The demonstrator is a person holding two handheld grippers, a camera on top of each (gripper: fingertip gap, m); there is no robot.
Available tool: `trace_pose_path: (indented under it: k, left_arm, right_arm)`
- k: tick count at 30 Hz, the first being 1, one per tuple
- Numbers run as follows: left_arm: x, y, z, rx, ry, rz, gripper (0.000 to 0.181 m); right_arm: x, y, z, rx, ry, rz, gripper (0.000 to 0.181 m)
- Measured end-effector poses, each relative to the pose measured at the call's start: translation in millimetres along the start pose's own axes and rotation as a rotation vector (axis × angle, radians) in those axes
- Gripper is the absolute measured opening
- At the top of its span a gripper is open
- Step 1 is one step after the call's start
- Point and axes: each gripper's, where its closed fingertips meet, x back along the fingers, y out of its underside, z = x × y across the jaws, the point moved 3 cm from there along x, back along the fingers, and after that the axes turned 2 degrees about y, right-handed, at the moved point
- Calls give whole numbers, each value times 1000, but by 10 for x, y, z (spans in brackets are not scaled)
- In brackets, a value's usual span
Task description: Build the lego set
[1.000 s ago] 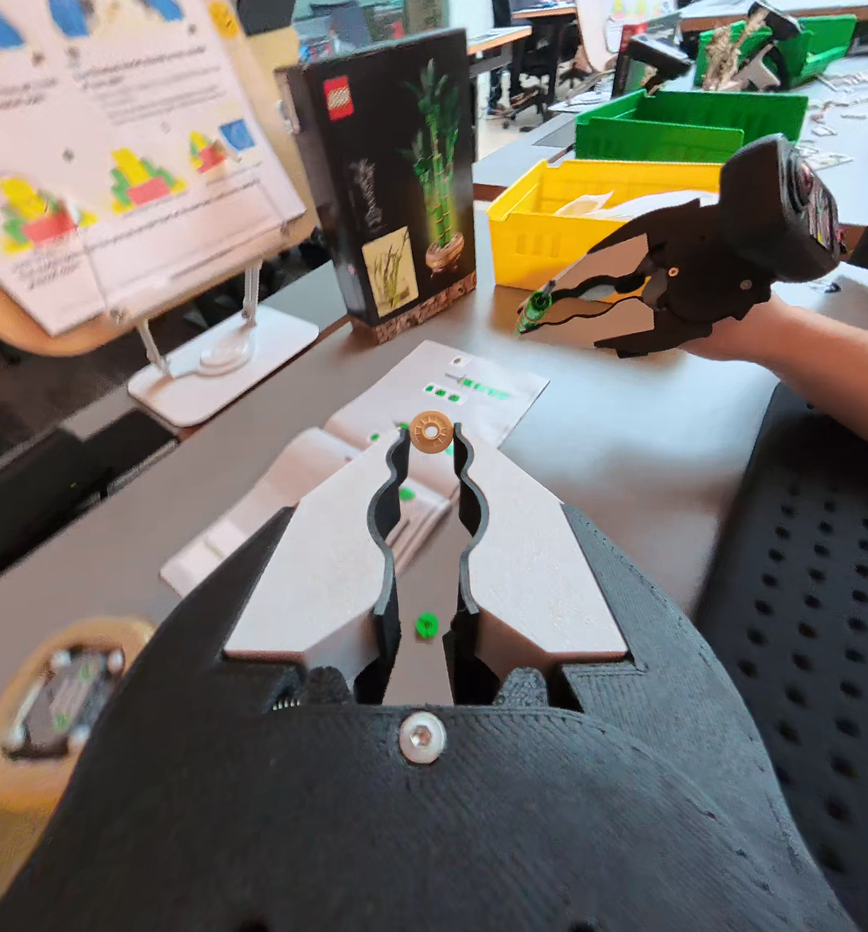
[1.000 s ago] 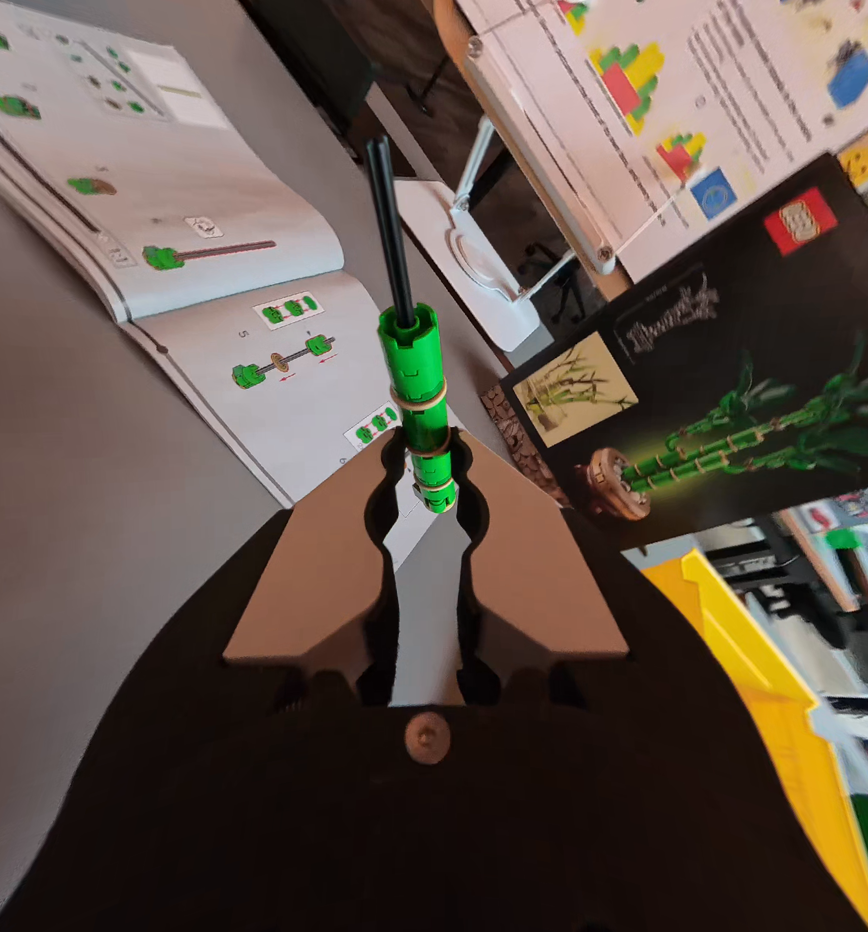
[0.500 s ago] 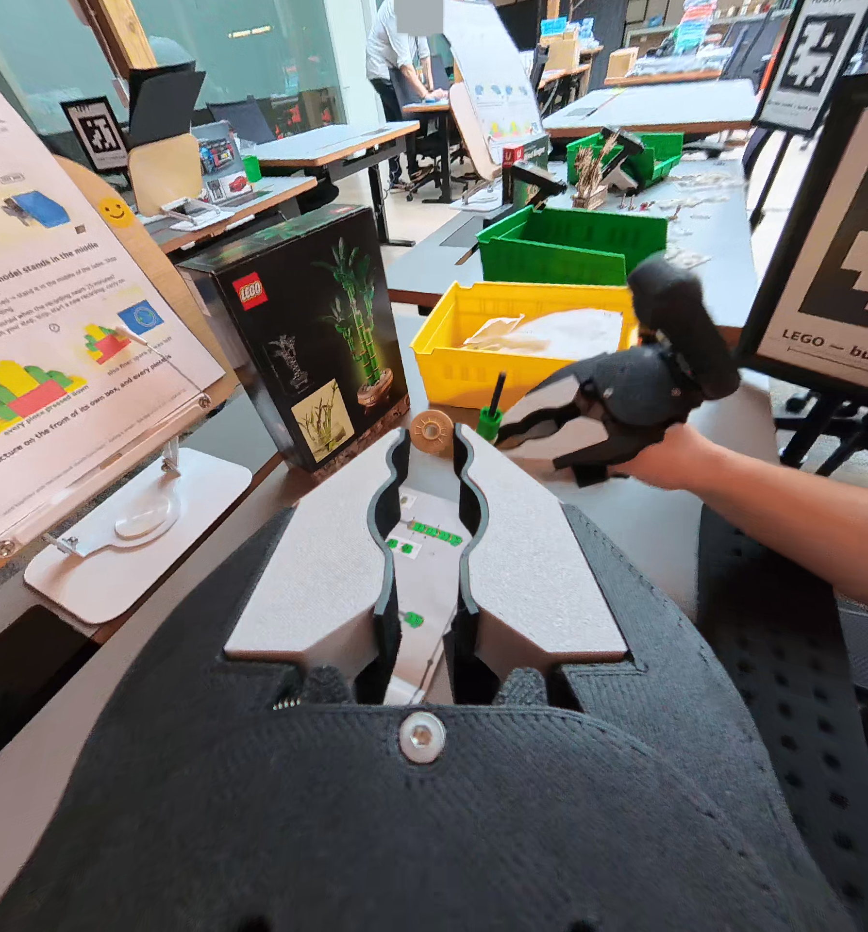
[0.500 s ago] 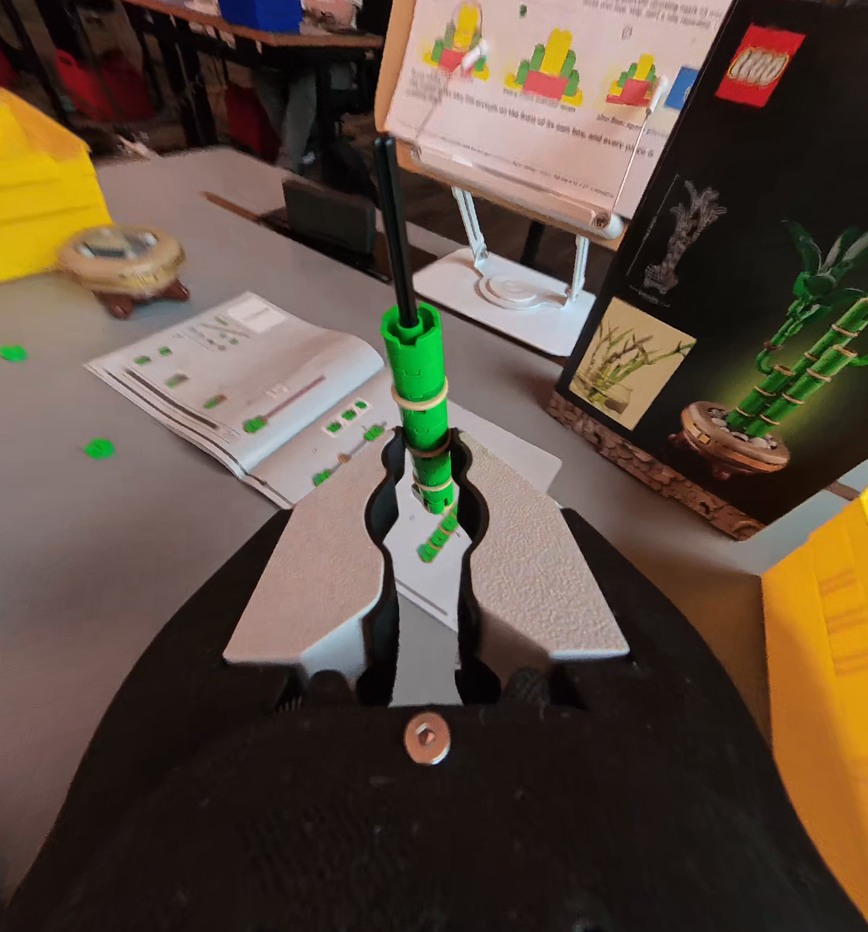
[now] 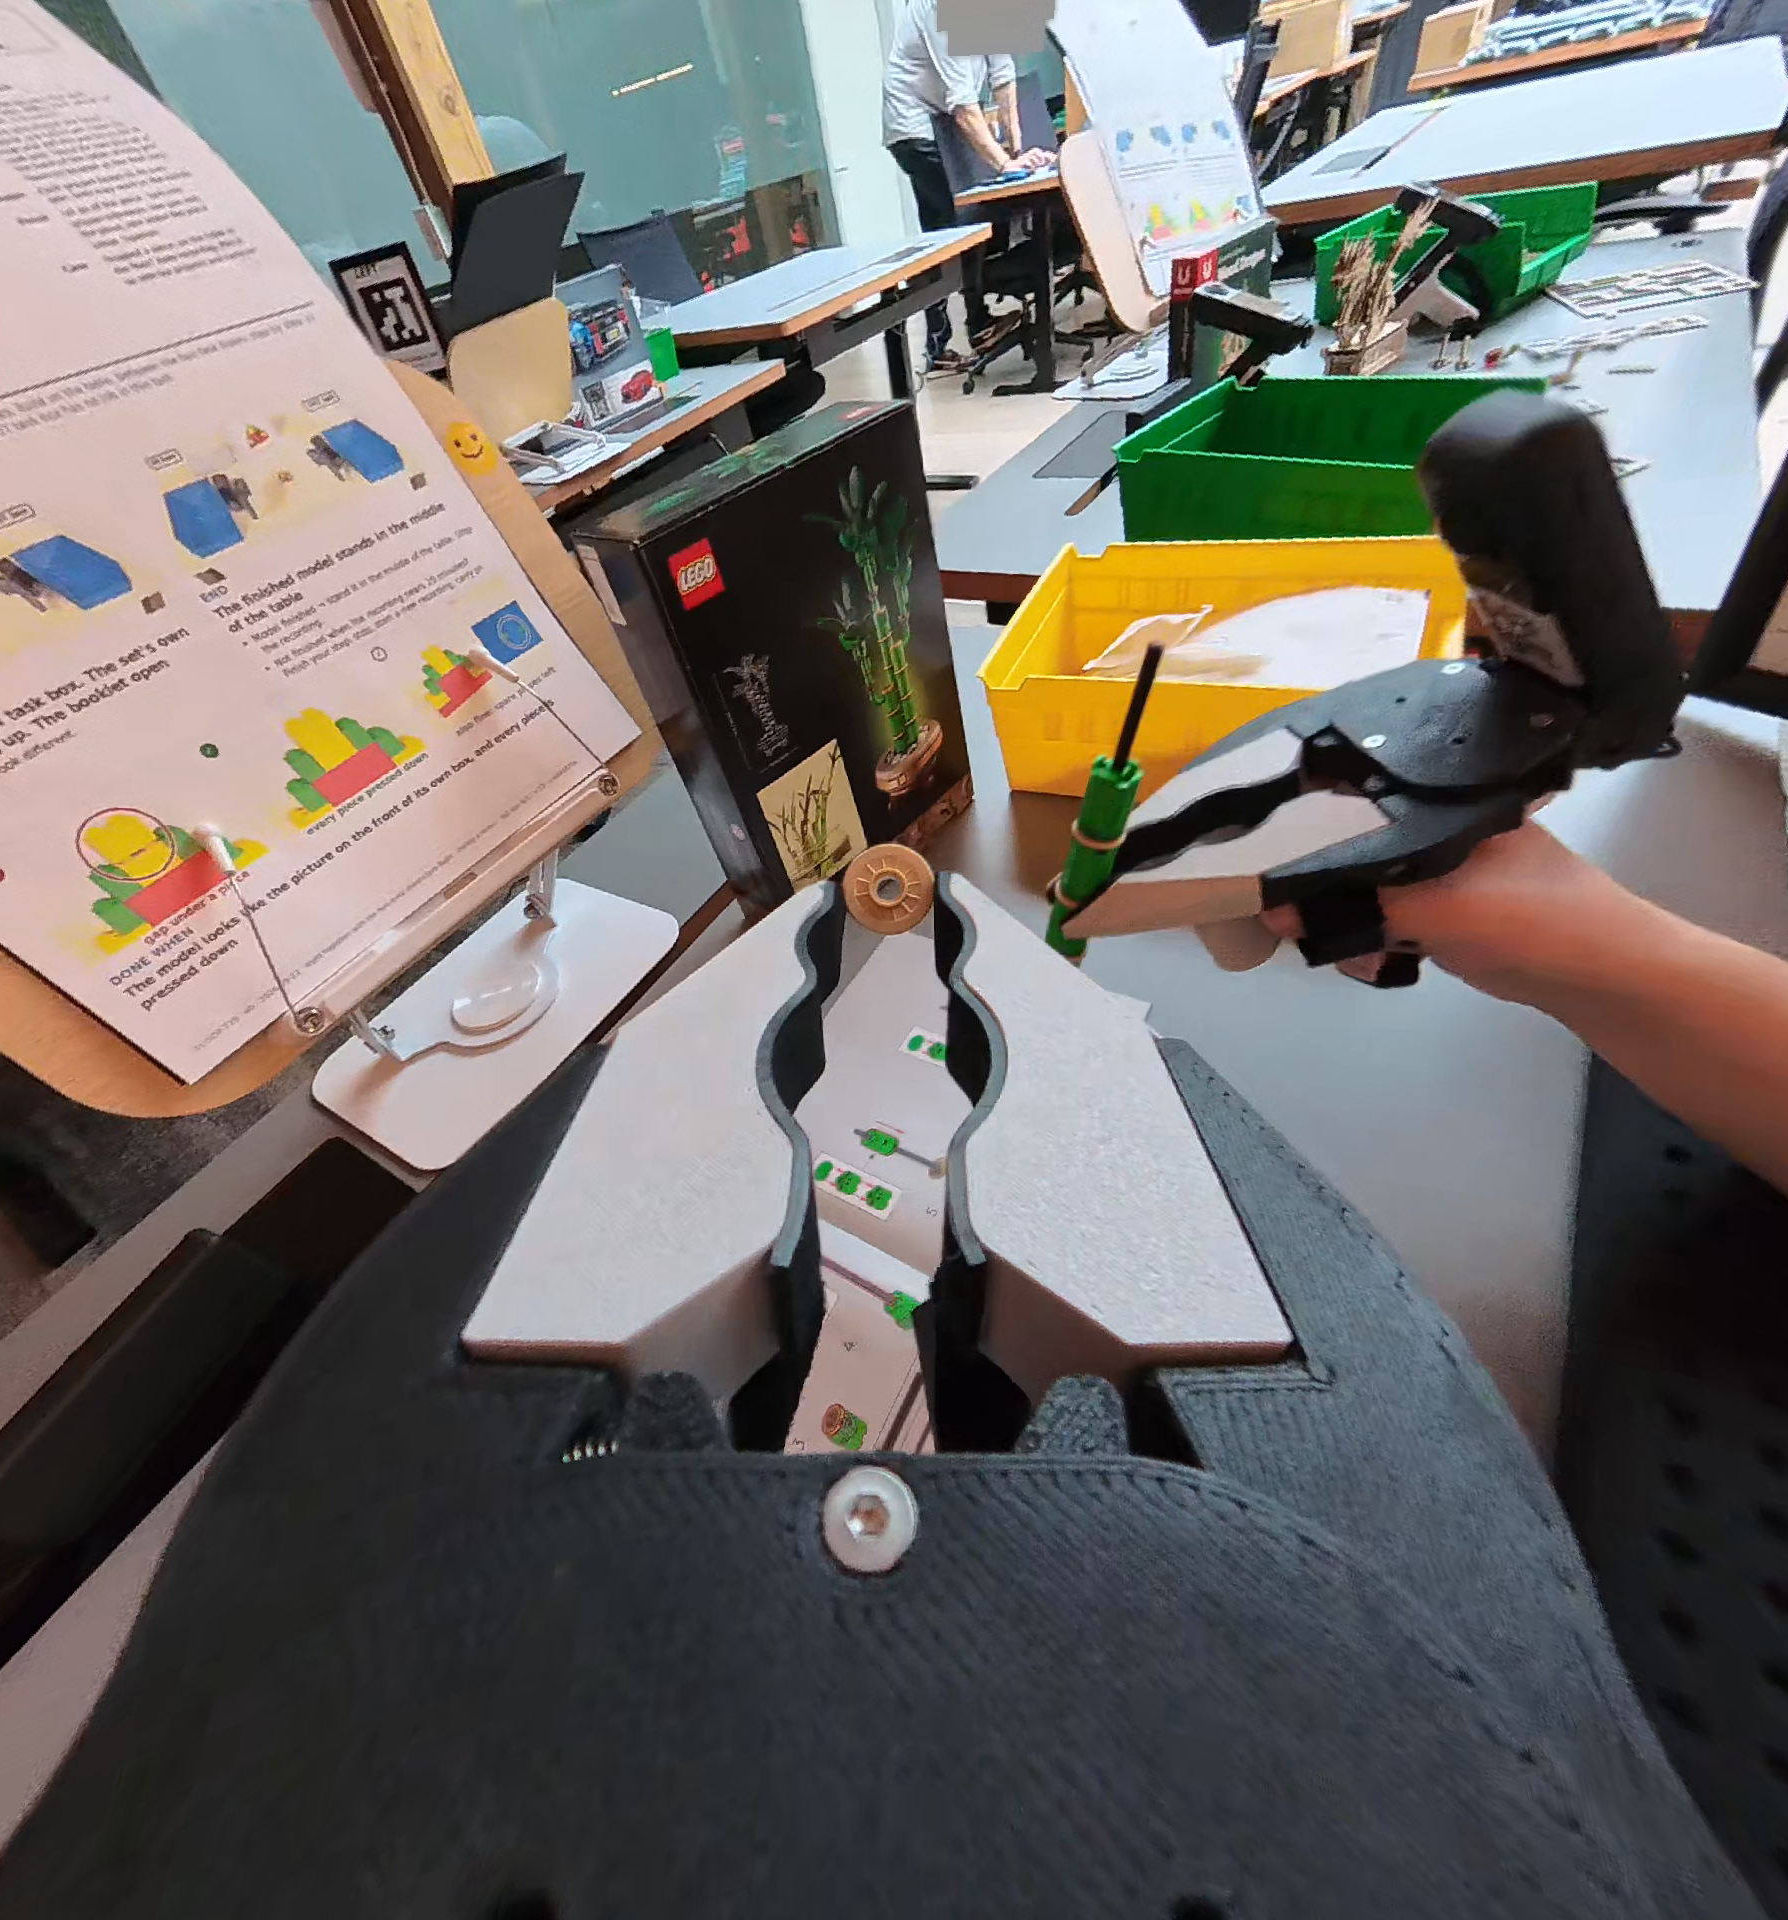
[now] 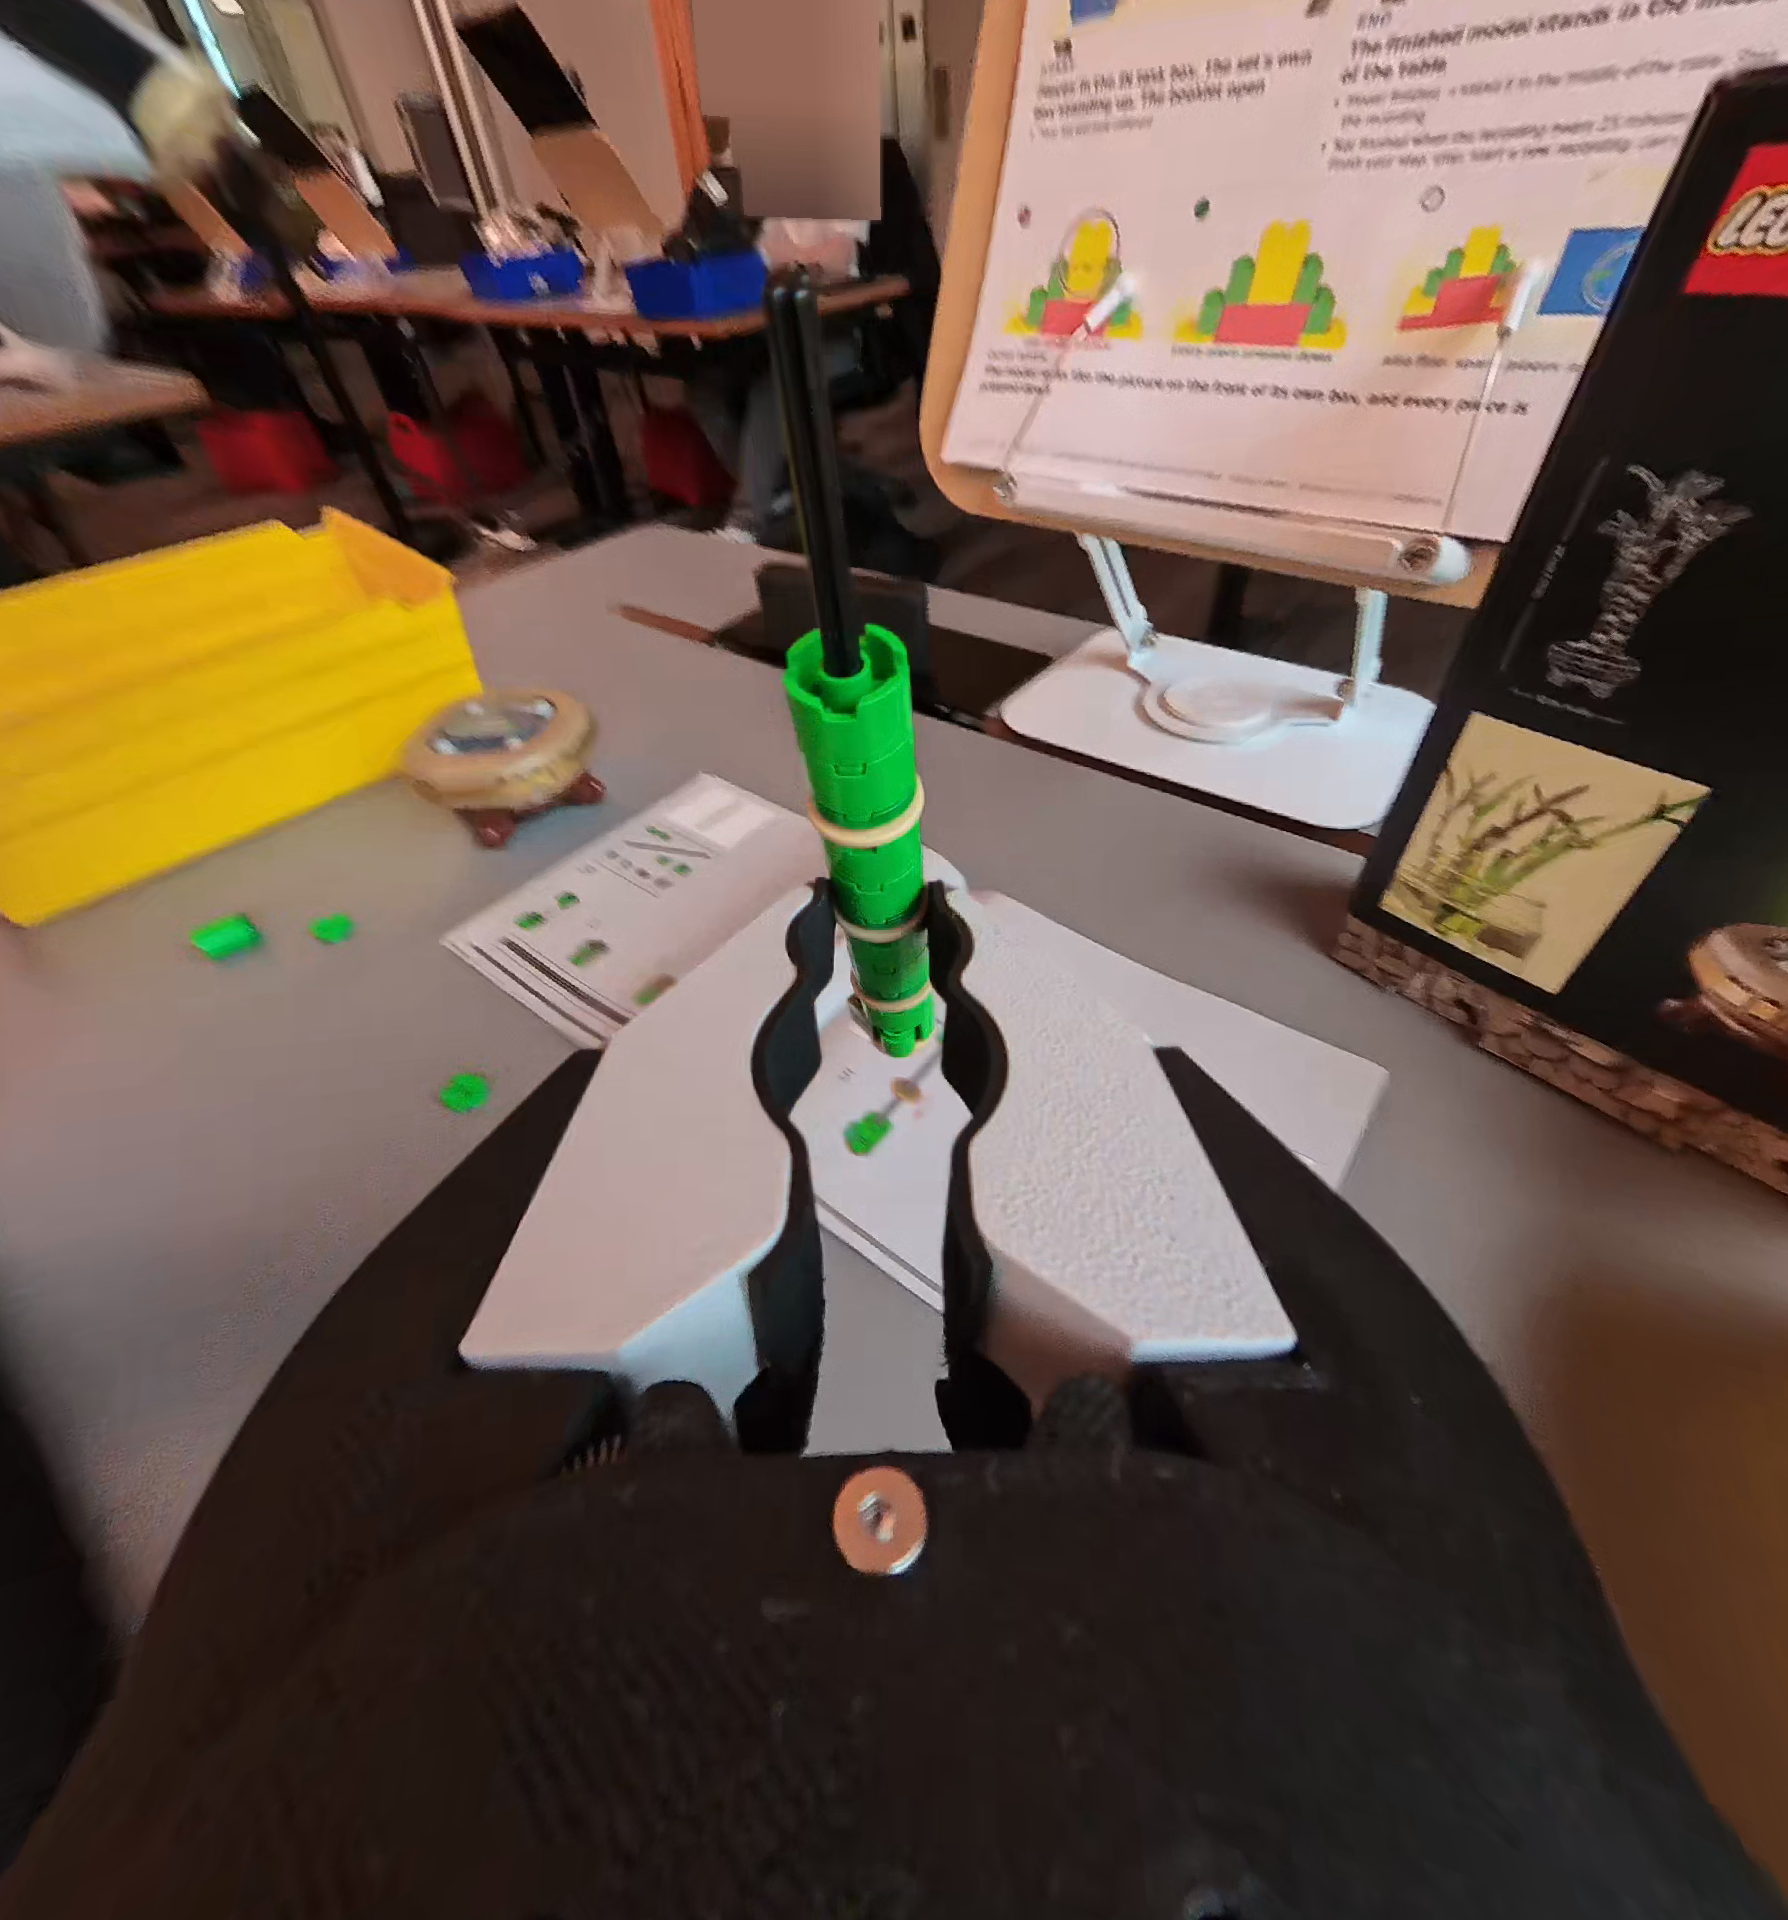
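Observation:
My left gripper (image 5: pixel 888 896) is shut on a tan round ring piece (image 5: pixel 888 889) held at its fingertips above the open instruction booklet (image 5: pixel 874 1174). My right gripper (image 6: pixel 877 925) is shut on a green bamboo stalk (image 6: pixel 864 821) threaded on a black axle (image 6: pixel 812 468), holding it upright with the axle sticking out on top. In the left wrist view the right gripper (image 5: pixel 1066 914) and its stalk (image 5: pixel 1098 831) are just right of the ring, a short gap apart. The booklet (image 6: pixel 661 862) lies under both grippers.
The black set box (image 5: pixel 796 644) stands behind the booklet, a white stand with an instruction sheet (image 5: pixel 194 644) to its left. A yellow bin (image 5: pixel 1212 655) and green bin (image 5: pixel 1285 468) sit behind. Loose green pieces (image 6: pixel 225 935), a tan pot base (image 6: pixel 500 748) and another yellow bin (image 6: pixel 173 686) lie left. The left gripper's tips are roughly 15 centimetres from the right gripper's.
Both grippers have lifted and tilted level from facing down at the table. The right gripper turned the stalk upright and brought it closer to the ring in the left gripper.

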Motion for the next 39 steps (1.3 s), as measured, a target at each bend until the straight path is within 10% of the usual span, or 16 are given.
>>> trace_pose_path:
  k: [9,39]
  left_arm:
    - [-133,-20,216,0,98,4,16]
    - [139,-98,-80,8,-18,56,16]
  right_arm:
    - [-94,202,-235,-34,-150,-82,16]
    - [209,300,564,-111,155,-148,16]
